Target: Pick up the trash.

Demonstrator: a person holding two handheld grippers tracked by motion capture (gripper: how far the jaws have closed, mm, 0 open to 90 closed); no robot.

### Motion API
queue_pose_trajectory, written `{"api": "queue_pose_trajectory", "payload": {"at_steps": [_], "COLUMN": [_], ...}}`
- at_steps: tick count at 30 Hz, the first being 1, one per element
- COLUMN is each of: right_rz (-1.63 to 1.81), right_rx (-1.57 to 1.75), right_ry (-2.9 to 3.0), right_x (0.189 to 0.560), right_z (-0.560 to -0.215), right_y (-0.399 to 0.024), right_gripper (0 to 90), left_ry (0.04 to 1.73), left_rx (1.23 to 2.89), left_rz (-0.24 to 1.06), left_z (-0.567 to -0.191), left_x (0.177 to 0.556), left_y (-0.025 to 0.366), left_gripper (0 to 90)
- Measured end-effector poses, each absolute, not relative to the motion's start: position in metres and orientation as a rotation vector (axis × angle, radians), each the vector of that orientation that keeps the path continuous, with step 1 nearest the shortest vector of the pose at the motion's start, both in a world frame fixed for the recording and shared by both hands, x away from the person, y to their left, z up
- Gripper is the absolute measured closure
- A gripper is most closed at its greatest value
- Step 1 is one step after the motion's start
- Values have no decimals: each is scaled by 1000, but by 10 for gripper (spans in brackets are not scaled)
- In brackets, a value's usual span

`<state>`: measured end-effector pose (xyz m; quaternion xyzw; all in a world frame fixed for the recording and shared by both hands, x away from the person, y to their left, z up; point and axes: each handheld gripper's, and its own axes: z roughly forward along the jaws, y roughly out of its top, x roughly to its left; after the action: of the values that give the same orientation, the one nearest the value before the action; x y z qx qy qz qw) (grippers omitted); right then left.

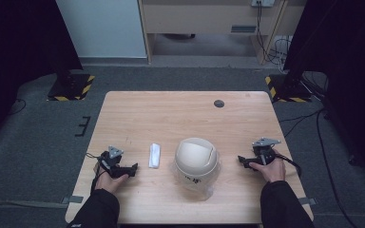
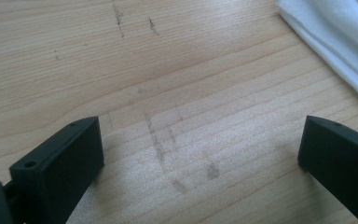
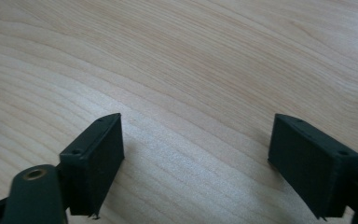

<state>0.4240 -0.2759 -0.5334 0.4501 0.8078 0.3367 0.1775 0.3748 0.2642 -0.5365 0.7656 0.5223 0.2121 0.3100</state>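
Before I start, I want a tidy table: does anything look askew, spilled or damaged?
Nothing is spilled or broken. The white bin seems to lean toward the person rather than stand upright. Grey scuff marks smudge the wood between the left claw's open jaws. The folded cloth lies flat.

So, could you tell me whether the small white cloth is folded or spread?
Folded: the small white cloth lies as a narrow layered strip.

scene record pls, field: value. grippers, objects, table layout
left gripper: open, nothing between the jaws, low over the table, jaws toward the cloth
right gripper: open, nothing between the jaws, jaws toward the bin
folded white cloth: flat on the table, between left gripper and bin, untouched
small white bin: swing lid, upright, near front centre, apart from both grippers
table: light wood, dark round cap near far edge
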Motion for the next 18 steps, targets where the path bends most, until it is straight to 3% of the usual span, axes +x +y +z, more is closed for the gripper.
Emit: {"api": "queue_pose_trajectory", "payload": {"at_steps": [18], "right_rz": [1205], "right_rx": [1292], "right_ry": [2072], "right_x": [420], "right_z": [-501], "right_y": [-284], "right_gripper": [212], "left_ry": [1375], "left_rx": [2023], "left_rz": [556], "left_z": [-536], "left_x": [374], "left_y": [264], "left_gripper": [0]}}
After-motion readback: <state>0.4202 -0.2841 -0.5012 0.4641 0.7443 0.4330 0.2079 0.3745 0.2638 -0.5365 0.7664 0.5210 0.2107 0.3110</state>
